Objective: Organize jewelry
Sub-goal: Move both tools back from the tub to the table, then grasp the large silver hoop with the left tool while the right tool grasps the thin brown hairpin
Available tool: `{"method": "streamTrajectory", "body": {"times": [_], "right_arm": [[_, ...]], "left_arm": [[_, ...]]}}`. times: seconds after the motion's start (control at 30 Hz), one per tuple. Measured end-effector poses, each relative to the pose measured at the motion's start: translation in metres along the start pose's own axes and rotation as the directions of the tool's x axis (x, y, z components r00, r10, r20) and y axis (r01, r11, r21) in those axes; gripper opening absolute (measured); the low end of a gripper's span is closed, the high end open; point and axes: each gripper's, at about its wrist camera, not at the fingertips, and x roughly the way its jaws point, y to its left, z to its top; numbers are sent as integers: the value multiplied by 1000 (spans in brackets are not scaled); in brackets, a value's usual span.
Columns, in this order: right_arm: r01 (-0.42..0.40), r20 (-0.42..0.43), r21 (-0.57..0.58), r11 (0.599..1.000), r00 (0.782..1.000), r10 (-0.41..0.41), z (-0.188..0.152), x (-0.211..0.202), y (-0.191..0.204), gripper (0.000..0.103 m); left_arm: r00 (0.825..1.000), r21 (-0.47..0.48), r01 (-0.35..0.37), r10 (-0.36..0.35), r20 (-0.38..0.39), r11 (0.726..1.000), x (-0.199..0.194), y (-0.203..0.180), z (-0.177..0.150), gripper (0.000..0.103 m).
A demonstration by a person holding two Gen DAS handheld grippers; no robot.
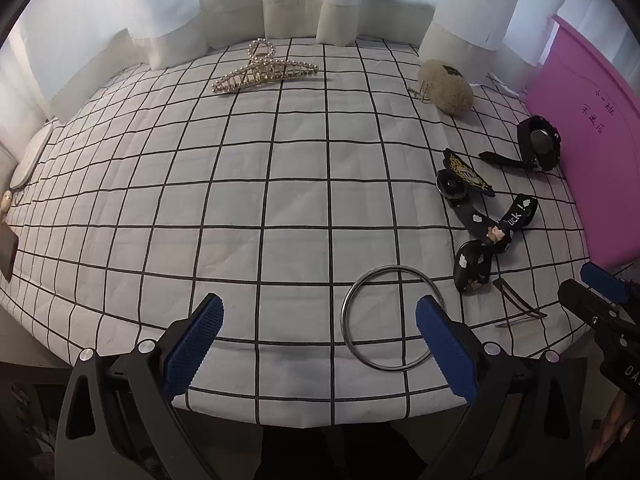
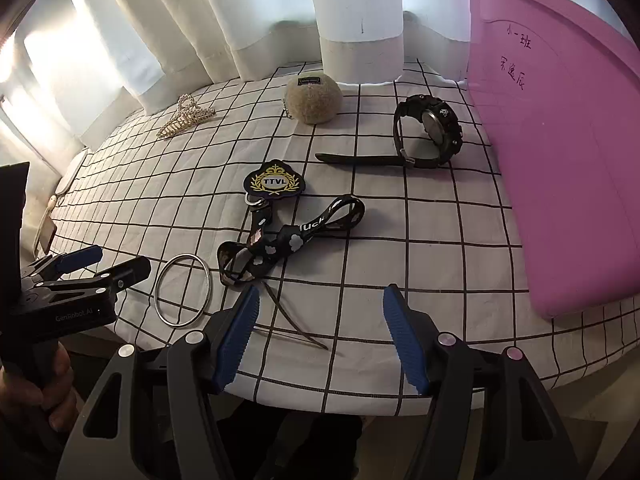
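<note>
A silver bangle lies near the front edge of the checked cloth. My left gripper stands open above that edge, its right finger just beside the bangle. My right gripper is open too, empty, over a thin brown hair clip. Behind lie a black patterned lanyard with a TTVL badge, a black watch, a fuzzy beige pouch and a pearl hair claw.
A pink plastic bin stands at the right on the checked cloth. White curtains hang behind. Small objects sit at the left edge. A hand holds the left gripper's handle.
</note>
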Motion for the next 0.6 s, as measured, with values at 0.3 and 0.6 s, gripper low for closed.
{"method": "streamTrajectory", "body": {"times": [0.3,0.6], "right_arm": [[-3,-10,-41,999,1000,3,-10,13,0,62],[-11,-19,-91,996,1000,10,-14,21,1,62]], "left_arm": [[1000,24,27,-27,4,999,6,-23,-10,95],[999,21,50,-50,-13,999,14,-38,-9,95]]}}
